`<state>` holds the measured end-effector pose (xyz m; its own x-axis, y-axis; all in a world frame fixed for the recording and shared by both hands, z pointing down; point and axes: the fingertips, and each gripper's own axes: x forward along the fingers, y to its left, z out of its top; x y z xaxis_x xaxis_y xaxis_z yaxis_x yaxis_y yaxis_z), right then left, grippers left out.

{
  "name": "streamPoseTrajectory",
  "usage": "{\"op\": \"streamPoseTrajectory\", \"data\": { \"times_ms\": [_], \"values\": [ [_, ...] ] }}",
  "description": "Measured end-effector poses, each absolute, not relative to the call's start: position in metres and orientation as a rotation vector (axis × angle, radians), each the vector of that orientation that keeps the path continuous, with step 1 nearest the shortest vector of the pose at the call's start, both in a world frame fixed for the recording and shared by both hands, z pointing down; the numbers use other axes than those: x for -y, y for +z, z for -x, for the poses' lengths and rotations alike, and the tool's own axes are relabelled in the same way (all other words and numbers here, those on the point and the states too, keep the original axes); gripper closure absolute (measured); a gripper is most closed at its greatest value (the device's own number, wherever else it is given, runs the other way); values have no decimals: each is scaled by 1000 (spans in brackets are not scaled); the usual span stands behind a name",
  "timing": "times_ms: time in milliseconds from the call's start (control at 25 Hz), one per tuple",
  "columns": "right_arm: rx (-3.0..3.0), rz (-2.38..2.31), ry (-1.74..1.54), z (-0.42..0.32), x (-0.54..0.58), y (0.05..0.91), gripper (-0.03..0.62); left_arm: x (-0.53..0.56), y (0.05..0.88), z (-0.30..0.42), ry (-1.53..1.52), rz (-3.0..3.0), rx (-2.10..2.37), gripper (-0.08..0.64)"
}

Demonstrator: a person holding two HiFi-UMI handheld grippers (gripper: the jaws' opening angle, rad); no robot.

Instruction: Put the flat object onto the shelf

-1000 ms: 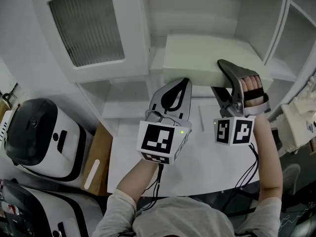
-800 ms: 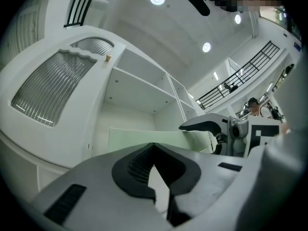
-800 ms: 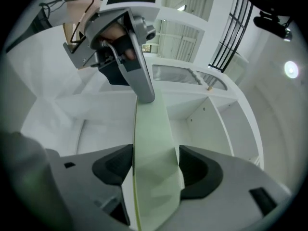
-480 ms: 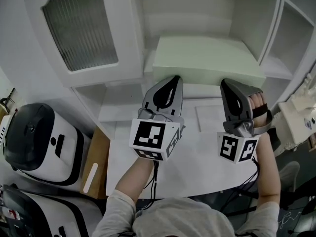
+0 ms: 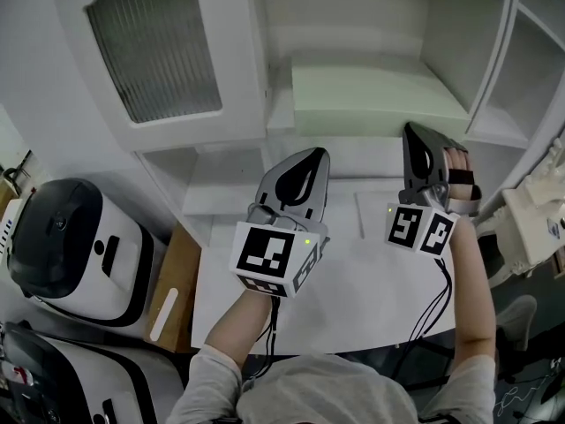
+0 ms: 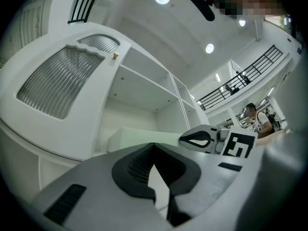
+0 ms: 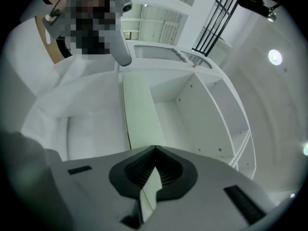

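**Inspector:** Since a second ago the flat object (image 5: 375,100) has gone from overhanging the cabinet front, with the right claw (image 5: 412,132) spread on its near edge, to lying further in on the shelf (image 5: 353,148). Both claws have drawn back over the table (image 5: 371,272).

**Assistant:** State of the claws?

**Inspector:** Right claw: jaws together, nothing between them. Left claw (image 5: 318,154): jaws likewise together and empty. Neither touches the object.

**Assistant:** Why so placed?

**Inspector:** My judgement is that the placing is done. The object rests flat and unsupported by any claw, and the claws stand clear in front of it, pointing at the shelf. The task looks complete or nearly so.

**Assistant:** Anything not verified?

**Inspector:** The object's rear edge and its contact with the back wall cannot be made out. Its right corner sits close behind the cabinet upright (image 5: 494,51), so clearance there is unclear. The open cabinet door (image 5: 154,51) is cut off at the frame's top.
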<state>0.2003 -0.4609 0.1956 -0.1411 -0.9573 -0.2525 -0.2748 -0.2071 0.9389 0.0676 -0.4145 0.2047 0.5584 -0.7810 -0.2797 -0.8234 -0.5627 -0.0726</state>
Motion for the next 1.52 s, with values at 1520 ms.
{"op": "streamPoseTrajectory", "data": {
  "times_ms": [1520],
  "values": [
    [2269, -2032, -313, -153, 271, 294, 583, 298, 303, 2, 164, 2771, -1152, 549]
  ]
}}
